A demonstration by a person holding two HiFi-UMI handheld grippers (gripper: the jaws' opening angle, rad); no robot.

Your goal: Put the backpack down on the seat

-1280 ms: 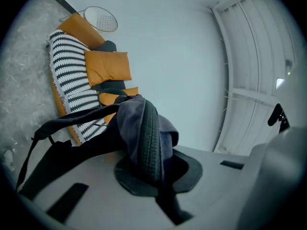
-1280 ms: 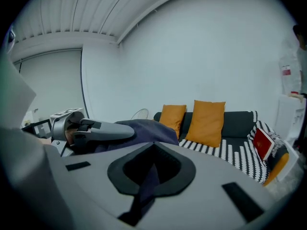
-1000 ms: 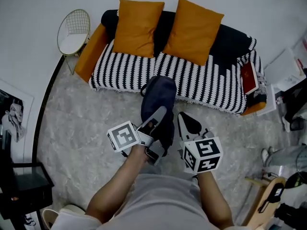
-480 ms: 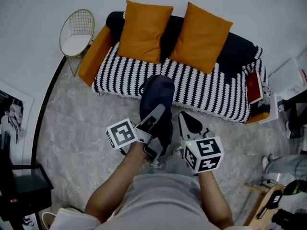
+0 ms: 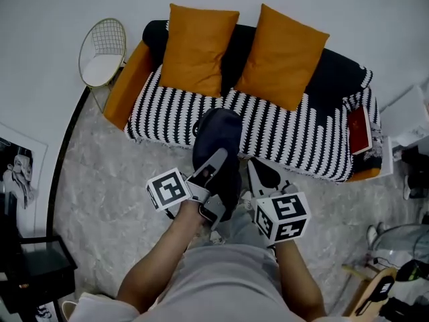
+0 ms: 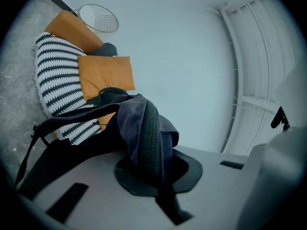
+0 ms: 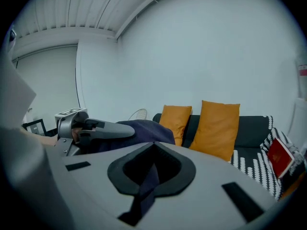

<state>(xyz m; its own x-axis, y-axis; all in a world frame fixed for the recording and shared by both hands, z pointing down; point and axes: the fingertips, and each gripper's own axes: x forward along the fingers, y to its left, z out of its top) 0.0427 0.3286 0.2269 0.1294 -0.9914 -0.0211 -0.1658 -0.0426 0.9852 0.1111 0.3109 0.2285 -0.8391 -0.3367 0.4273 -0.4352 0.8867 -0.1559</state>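
While aloft, one backpack [image 5: 218,130], two cushions [image 5: 197,48].

Backpack [image 5: 221,129]: partly hidden behind the left gripper [image 5: 220,159].
Red book [image 5: 360,127], beyond and right of the right gripper [image 5: 258,168]: print was too small to be read.

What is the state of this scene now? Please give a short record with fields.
backpack: dark blue, held up before the sofa, not yet on the seat
left gripper: shut on the backpack
right gripper: shut on a dark blue strip, seemingly the backpack's strap
seat: striped cover, middle part bare
cushions: two orange, against the backrest
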